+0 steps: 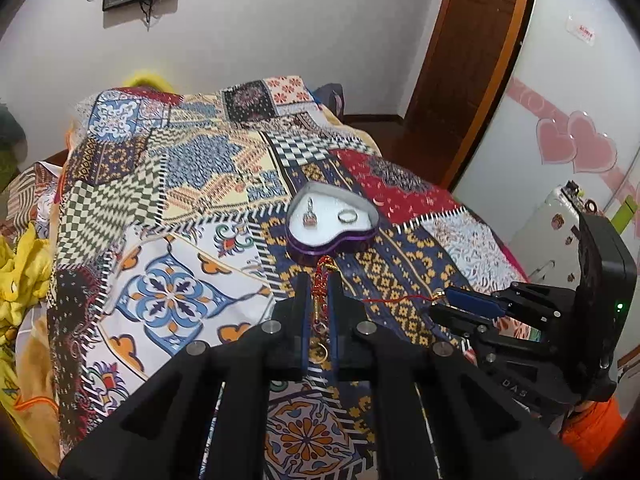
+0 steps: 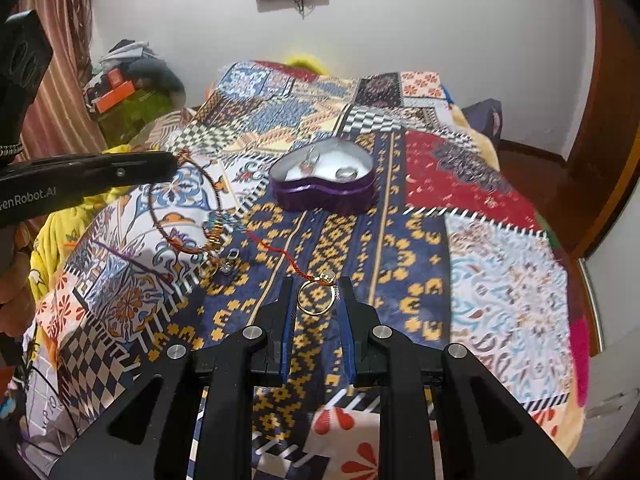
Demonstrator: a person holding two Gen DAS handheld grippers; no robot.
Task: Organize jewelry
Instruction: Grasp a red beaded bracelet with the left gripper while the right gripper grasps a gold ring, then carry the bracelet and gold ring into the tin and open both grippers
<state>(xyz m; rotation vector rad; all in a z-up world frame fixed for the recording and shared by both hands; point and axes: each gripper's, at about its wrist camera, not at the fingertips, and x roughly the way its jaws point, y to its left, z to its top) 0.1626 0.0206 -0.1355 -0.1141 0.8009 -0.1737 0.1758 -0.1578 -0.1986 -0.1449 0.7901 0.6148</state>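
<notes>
Gold ring [image 2: 316, 298] clamped between right fingers [image 2: 347, 300]

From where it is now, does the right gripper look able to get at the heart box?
Probably yes: the heart box lies straight ahead of the right gripper with only bedspread between, though its jaws already hold a gold ring.

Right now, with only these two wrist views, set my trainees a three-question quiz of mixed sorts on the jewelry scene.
1. True or false: the heart-shaped box has its lid on.
2. What does the right gripper hold between its fingers? A) silver ring B) gold ring C) earring
3. Fill in: the left gripper grips a red corded ______.

Key
1. False; it is open, with a silver ring and a small charm inside.
2. B
3. bracelet; a red thread seems to tie it to the gold ring.
</notes>
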